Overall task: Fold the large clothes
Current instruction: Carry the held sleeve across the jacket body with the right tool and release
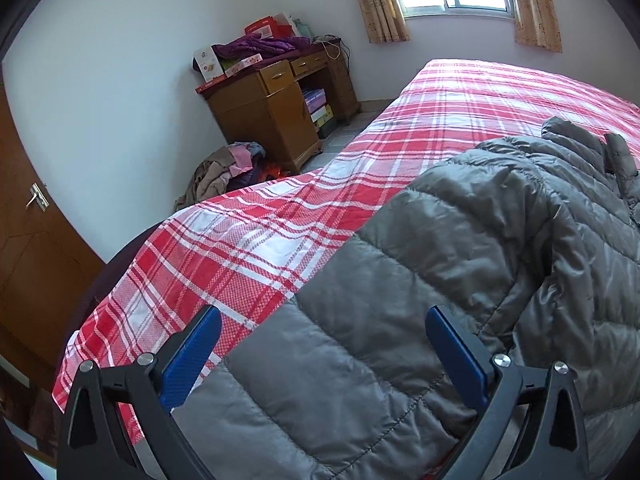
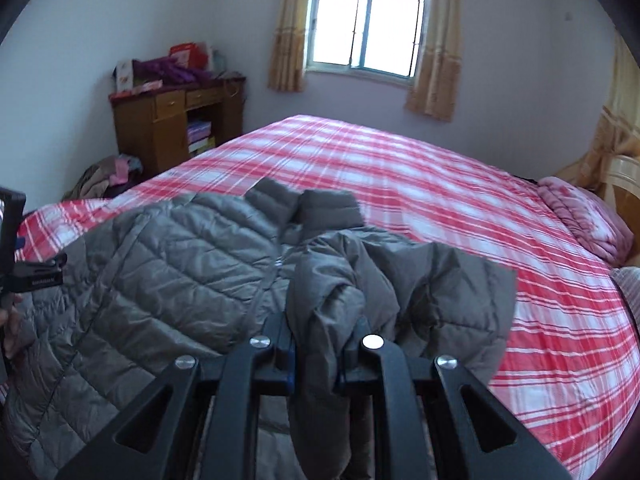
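Note:
A grey quilted puffer jacket [image 1: 460, 260] lies spread on the red and white plaid bed [image 1: 248, 240]. My left gripper [image 1: 322, 352] is open, its blue-padded fingers hovering above the jacket's near left edge. In the right wrist view the jacket [image 2: 160, 264] lies on the bed [image 2: 440, 184] with its collar toward the window. My right gripper [image 2: 320, 344] is shut on a bunched fold of the jacket, a sleeve or side panel [image 2: 324, 300], lifted above the body. The left gripper's body [image 2: 24, 268] shows at the far left edge.
A wooden desk [image 1: 276, 112] with boxes and purple clothing stands against the far wall. A heap of clothes [image 1: 228, 172] lies on the floor beside it. A door [image 1: 28, 240] is at left. A pink folded quilt [image 2: 584, 216] lies at the bed's right end.

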`<state>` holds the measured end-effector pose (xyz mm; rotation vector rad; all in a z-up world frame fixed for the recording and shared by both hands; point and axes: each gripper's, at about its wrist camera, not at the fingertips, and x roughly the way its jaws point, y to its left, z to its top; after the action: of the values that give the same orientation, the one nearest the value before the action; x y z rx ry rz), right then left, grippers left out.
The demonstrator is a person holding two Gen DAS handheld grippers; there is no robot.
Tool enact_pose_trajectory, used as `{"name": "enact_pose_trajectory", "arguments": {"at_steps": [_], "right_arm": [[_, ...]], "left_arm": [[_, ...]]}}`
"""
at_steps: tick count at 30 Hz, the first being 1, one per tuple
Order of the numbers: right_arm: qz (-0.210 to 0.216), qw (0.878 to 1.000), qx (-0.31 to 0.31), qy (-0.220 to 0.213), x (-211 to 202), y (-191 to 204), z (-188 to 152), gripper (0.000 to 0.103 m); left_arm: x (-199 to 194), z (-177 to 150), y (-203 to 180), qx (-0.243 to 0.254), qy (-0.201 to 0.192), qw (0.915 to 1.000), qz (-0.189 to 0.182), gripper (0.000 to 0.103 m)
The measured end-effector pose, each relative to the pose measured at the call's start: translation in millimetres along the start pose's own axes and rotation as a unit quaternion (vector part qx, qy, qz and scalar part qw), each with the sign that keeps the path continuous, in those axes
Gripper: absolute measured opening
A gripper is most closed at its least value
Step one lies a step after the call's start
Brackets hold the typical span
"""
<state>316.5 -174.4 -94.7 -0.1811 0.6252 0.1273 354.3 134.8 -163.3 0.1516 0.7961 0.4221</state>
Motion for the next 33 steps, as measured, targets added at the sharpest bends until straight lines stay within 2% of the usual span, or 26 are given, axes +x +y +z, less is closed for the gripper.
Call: {"name": "enact_pose_trajectory", "arguments": {"at_steps": [7,8,10,11,12,13,17,21,23,26,29,32,33], "right_arm": [[0.029,0.999,-0.005,0.027,41,39,-12,0.017],[0.037,0.999,-0.005,0.034,47,44,-13,0.021],[0.051,0.998,-0.003,0.048,58,53,-19,0.035],[0.062,0.997,-0.002,0.055,60,57,-22,0.056],[0.073,0.995,0.000,0.061,60,61,-24,0.071],[0.082,0.995,-0.001,0.058,54,65,-28,0.074],[0.105,0.993,-0.018,0.054,24,75,-38,0.075],[0.119,0.991,-0.032,0.051,-4,73,-52,0.076],[0.120,0.992,-0.016,0.046,-18,62,-59,0.082],[0.114,0.993,0.011,0.037,-32,43,-67,0.085],[0.117,0.992,0.032,0.024,-37,34,-71,0.091],[0.130,0.991,0.013,0.019,-30,51,-61,0.089],[0.128,0.992,0.012,0.006,-32,55,-58,0.090]], "left_arm": [[0,-9,-14,0.013,0.006,0.9998,-0.016,0.102],[-1,-9,-16,0.017,0.006,0.9997,-0.017,0.102],[-3,-8,-15,0.017,0.006,0.9997,-0.018,0.102],[-5,-7,-14,0.016,0.006,0.9997,-0.018,0.102],[-8,-6,-13,0.015,0.004,0.9997,-0.019,0.102],[-11,-5,-12,0.015,0.003,0.9997,-0.020,0.102],[-30,4,-15,0.013,-0.006,0.9996,-0.025,0.102],[-58,11,-28,0.020,-0.028,0.9980,-0.052,0.102],[-67,13,-40,0.027,-0.034,0.9970,-0.064,0.102],[-79,13,-60,0.039,-0.040,0.9958,-0.072,0.102],[-82,12,-76,0.044,-0.047,0.9958,-0.065,0.102],[-80,13,-75,0.046,-0.050,0.9970,-0.037,0.102],[-79,13,-71,0.042,-0.046,0.9972,-0.040,0.102]]}}
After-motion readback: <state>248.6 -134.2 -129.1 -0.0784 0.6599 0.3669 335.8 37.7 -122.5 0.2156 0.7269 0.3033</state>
